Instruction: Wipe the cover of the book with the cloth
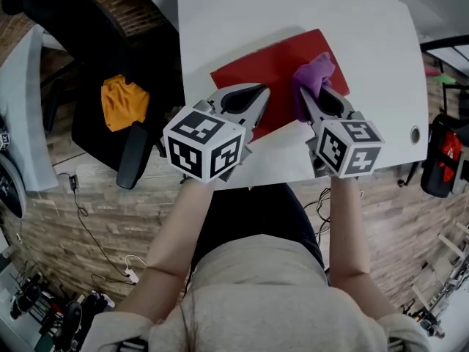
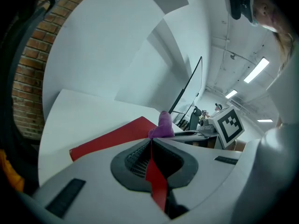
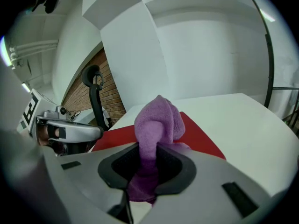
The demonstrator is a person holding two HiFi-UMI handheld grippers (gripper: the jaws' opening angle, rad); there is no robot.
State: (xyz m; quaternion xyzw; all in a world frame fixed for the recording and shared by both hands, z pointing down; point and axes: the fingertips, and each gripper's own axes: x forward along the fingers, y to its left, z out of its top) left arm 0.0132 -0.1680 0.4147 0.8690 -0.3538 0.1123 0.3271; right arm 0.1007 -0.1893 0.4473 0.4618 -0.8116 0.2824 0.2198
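Observation:
A red book (image 1: 267, 72) lies flat on the white table (image 1: 242, 13). My left gripper (image 1: 251, 103) is at the book's near edge. In the left gripper view its jaws are shut on that edge of the book (image 2: 112, 139), and a red strip shows between them at the left gripper (image 2: 150, 146). My right gripper (image 1: 311, 103) is shut on a purple cloth (image 1: 312, 78) that rests on the book's right part. In the right gripper view the cloth (image 3: 156, 120) bulges up out of the right gripper (image 3: 147, 155) above the book (image 3: 203, 139).
A black office chair (image 1: 95, 42) with an orange cloth (image 1: 124, 101) on its seat stands left of the table. A round cable hole (image 1: 415, 134) sits near the table's right edge. A black and red object (image 1: 445, 156) stands on the floor at the right.

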